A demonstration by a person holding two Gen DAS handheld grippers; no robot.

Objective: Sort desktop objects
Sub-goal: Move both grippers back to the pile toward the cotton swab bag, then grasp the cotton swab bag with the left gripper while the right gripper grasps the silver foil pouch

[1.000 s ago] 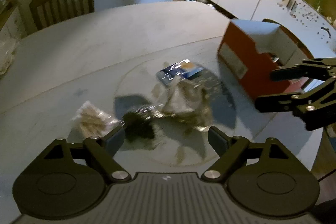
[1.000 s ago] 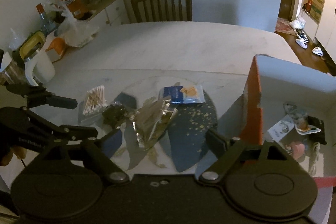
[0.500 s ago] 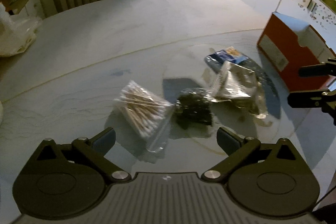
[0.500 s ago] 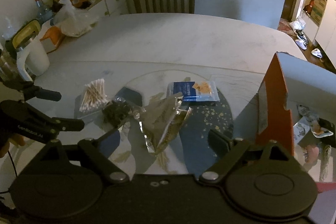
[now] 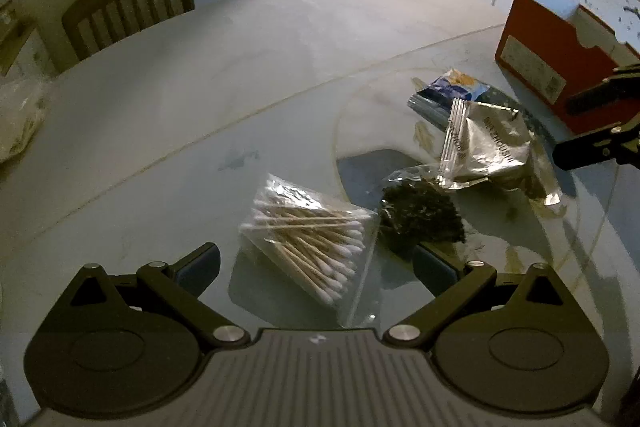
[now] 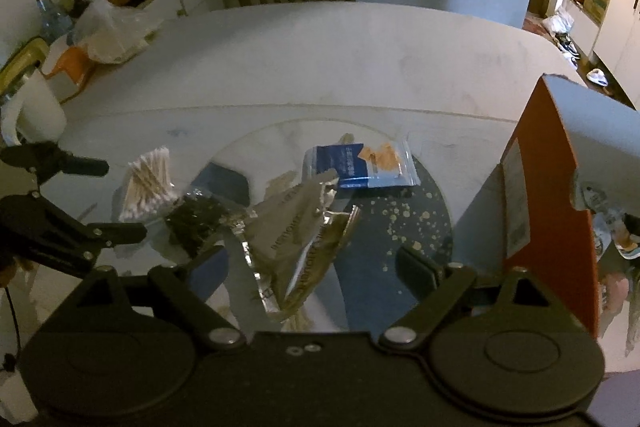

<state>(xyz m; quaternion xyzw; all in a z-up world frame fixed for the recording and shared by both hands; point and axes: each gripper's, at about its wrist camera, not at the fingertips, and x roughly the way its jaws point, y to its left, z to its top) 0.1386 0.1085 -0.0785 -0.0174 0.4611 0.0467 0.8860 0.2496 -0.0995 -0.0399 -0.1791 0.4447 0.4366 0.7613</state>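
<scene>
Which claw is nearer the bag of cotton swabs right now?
Left. The left claw is open right over the bag of cotton swabs; the right claw is open over the silver foil packet, further off.

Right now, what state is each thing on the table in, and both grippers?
Left gripper: open, empty, over the swabs.
Right gripper: open, empty, over the foil pouch.
Swabs: bagged, lying flat.
Dark packet: lying beside the swabs.
Foil pouch: crumpled, lying flat.
Blue packet: flat.
Red box: open, holding items.
</scene>
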